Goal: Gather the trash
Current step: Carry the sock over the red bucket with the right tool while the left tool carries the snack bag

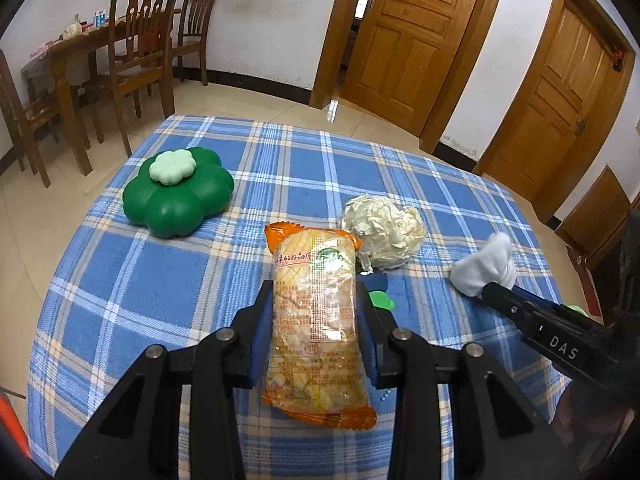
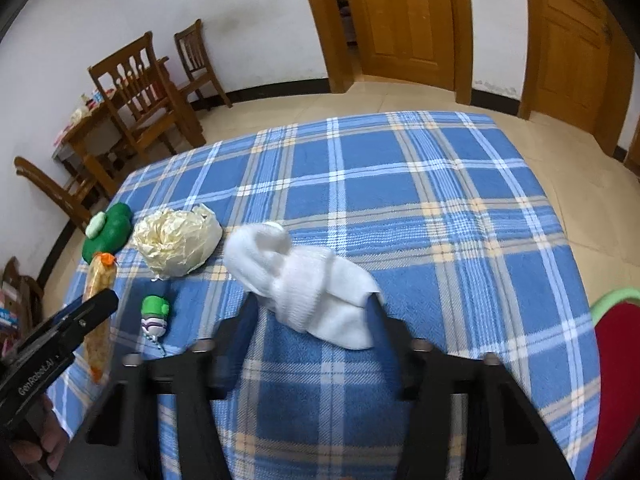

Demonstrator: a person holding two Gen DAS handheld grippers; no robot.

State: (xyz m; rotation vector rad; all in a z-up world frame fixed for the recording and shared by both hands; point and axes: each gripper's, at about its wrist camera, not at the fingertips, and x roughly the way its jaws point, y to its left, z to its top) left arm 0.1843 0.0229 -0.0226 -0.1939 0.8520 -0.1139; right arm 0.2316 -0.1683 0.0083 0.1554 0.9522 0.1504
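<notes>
The left gripper point(image 1: 316, 312) is clenched on an orange-edged snack packet point(image 1: 316, 320); both blue pads press its sides, and the packet stands lengthwise between the fingers above the blue plaid tablecloth point(image 1: 168, 280). The right gripper point(image 2: 312, 304) has a white sock point(image 2: 308, 284) between its fingers. The sock spans the gap from finger to finger, and the left wrist view shows it bunched at the fingertips, so the jaws are closed on it. The fingers are motion-blurred in the right wrist view.

Just beyond the left gripper's right finger, a small green-capped item point(image 2: 155, 314) lies on the cloth, partly hidden behind that finger in the left wrist view. It is between the two grippers.

Farther out, a crumpled ball of cream paper point(image 1: 384, 232) rests on the cloth, just beside the far end of the snack packet and left of the sock. No object covers it.

To the left of the paper ball, well apart from it in the left wrist view, stands a dark green flower-shaped container point(image 1: 178, 196) with a pale green lid point(image 1: 173, 167) on top.

Beyond the table edge are a tiled floor, wooden chairs point(image 1: 140, 52) around a cluttered dining table, and two wooden doors point(image 1: 412, 36). A red and green object point(image 2: 616, 360) sits at the right edge of the right wrist view.
</notes>
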